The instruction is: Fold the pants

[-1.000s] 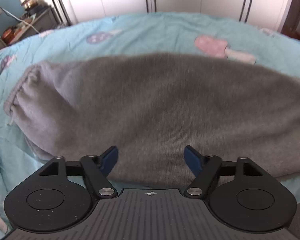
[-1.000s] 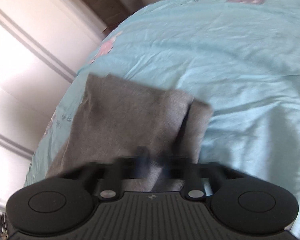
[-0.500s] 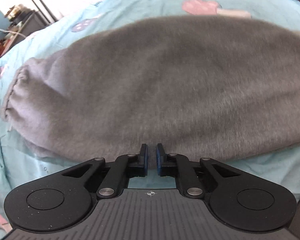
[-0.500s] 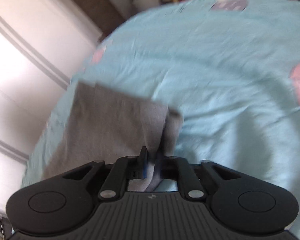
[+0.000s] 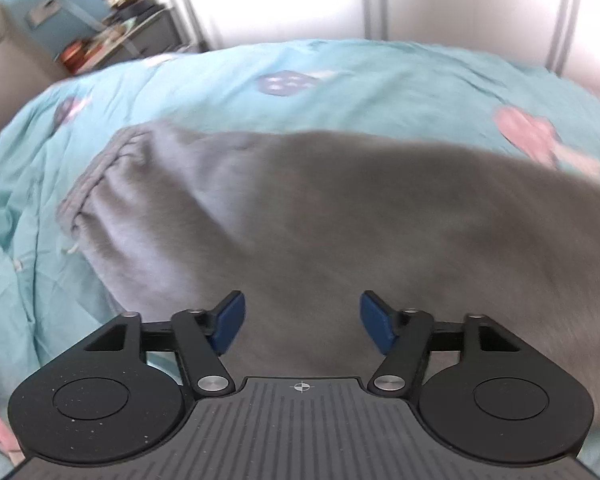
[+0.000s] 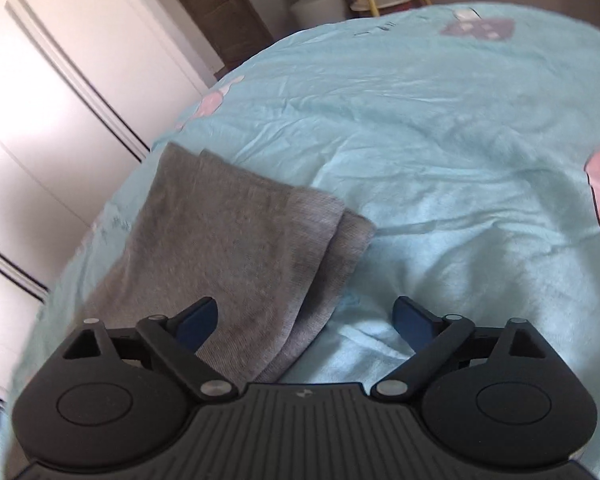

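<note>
On the turquoise bedspread point(image 5: 380, 80) the grey pants point(image 5: 340, 216) lie flat, folded lengthwise, one leg upon the other. Gathered waistband point(image 5: 88, 184) at the left wrist view's left side, with a pale drawstring end beside it. Leg ends point(image 6: 332, 220) squared, slightly offset. Fabric soft, fleecy. Left gripper point(image 5: 302, 322): jaws have just been opening, apart above the cloth, nothing clamped. Right gripper point(image 6: 304, 320): jaws likewise just opened, wide apart over the pants' edge, pads clear.
</note>
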Tool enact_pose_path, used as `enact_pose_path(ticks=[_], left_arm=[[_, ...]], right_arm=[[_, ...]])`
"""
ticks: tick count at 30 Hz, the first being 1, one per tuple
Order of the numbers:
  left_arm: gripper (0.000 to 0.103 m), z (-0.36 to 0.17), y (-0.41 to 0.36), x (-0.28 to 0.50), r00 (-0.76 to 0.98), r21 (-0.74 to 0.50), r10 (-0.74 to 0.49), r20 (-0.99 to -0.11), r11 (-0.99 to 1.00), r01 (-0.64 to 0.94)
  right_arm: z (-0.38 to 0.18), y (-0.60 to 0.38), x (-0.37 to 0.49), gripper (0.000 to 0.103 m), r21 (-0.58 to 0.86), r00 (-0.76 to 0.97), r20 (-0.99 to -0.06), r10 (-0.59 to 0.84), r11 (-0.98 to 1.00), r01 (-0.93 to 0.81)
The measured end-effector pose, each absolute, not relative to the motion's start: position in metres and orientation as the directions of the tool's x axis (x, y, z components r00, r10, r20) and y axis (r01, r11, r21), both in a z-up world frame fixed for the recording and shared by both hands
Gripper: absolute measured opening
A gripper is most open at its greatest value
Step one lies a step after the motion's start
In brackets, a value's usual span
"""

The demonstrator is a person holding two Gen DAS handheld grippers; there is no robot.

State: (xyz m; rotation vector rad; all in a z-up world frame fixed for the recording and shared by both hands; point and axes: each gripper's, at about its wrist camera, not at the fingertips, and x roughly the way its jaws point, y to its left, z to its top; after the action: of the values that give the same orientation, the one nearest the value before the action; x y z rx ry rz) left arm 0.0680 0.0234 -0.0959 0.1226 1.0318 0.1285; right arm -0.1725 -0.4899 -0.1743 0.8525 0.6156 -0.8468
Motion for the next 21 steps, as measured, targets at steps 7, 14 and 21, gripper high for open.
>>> enact_pose_path(ticks=[7, 14, 21], left_arm=[[0.069, -0.084, 0.141, 0.089, 0.474, 0.1, 0.263, -0.84, 0.935, -0.341], [0.075, -0.114, 0.196, 0.102, 0.429, 0.083, 0.23, -0.874, 0.939, -0.333], [0.078, -0.142, 0.229, 0.116, 0.44, -0.214, -0.017, -0.898, 0.891, -0.4]], right_arm=[[-0.171, -0.486, -0.166, 0.097, 0.35, 0.48, -0.791, -0.379, 0.364, 0.863], [-0.172, -0.476, -0.154, 0.097, 0.271, 0.409, -0.816, -0.408, 0.355, 0.895], [-0.169, -0.471, -0.149, 0.097, 0.255, 0.378, -0.834, -0.402, 0.328, 0.91]])
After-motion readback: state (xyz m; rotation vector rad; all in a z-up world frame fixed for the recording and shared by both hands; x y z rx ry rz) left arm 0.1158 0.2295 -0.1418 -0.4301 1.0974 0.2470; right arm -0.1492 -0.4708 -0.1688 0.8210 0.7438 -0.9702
